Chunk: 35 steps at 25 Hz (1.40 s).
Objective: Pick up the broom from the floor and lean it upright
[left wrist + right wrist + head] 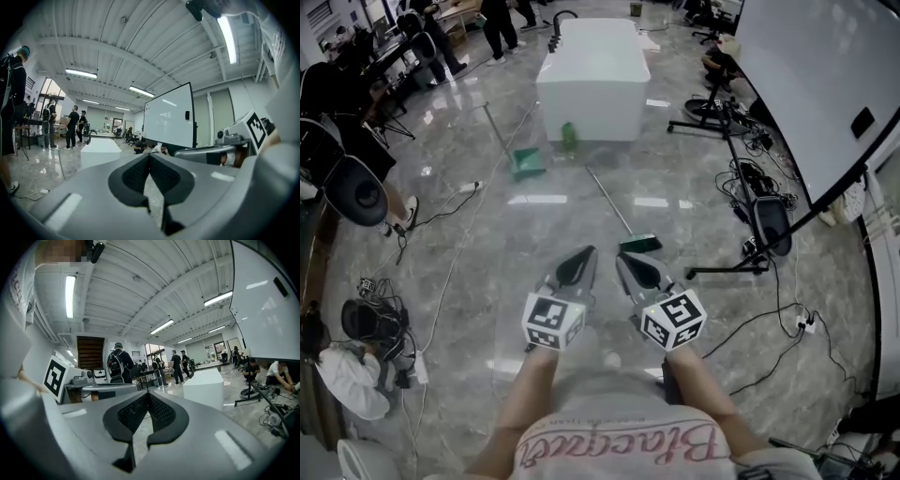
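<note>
Both grippers were up front in the head view, held side by side over the marble floor point(534, 244). The left gripper point(585, 257) had its jaws pressed together with nothing between them, as its own view point(149, 157) showed plainly. The right gripper point(627, 262) was the same, tips meeting on empty air point(147, 395). The broom point(615, 208) lay flat on the floor just ahead of the right gripper, its dark green head point(639, 245) nearest and its thin handle running away up-left. Neither gripper touched it. Farther off stood a white block point(591, 70), with a long-handled green dustpan point(528, 163) and a green bottle point(569, 137) at its near side.
</note>
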Available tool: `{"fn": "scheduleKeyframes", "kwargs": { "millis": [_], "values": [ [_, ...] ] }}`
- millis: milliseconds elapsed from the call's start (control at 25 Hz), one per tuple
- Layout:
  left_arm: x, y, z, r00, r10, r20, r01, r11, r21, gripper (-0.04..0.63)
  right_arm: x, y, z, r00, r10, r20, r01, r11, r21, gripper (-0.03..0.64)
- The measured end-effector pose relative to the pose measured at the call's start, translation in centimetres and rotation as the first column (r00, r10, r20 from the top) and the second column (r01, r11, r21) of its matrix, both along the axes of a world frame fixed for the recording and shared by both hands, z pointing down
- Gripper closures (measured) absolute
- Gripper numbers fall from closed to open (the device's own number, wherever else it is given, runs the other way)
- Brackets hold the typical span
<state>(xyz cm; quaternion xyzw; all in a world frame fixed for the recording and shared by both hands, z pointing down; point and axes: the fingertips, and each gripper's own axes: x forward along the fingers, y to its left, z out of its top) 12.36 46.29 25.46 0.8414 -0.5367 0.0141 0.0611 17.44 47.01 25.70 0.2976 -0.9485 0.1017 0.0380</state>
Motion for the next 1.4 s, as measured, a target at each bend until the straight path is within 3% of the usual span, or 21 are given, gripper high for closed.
{"fn": "scheduleKeyframes", "kwargs": {
  "millis": [400, 960, 1400],
  "values": [
    [-4.1, -7.8, 1.1, 1.000, 0.002, -0.010, -0.002, 1.000, -0.016, 0.595, -2.9, -7.6, 1.7, 1.000, 0.023, -0.004, -0.024, 0.999, -0.043, 0.615],
    [-12.8, -21.7, 2.0, 0.992, 0.126, 0.009, -0.125, 0.991, -0.050, 0.595, -13.7, -21.2, 1.9, 0.996, 0.064, -0.055, -0.066, 0.997, -0.036, 0.615],
    [-14.9, -29.7, 4.2, 0.990, 0.138, -0.003, -0.138, 0.986, -0.096, 0.595, -14.9, -29.3, 3.9, 0.989, 0.102, -0.103, -0.111, 0.991, -0.080, 0.615]
  ]
}}
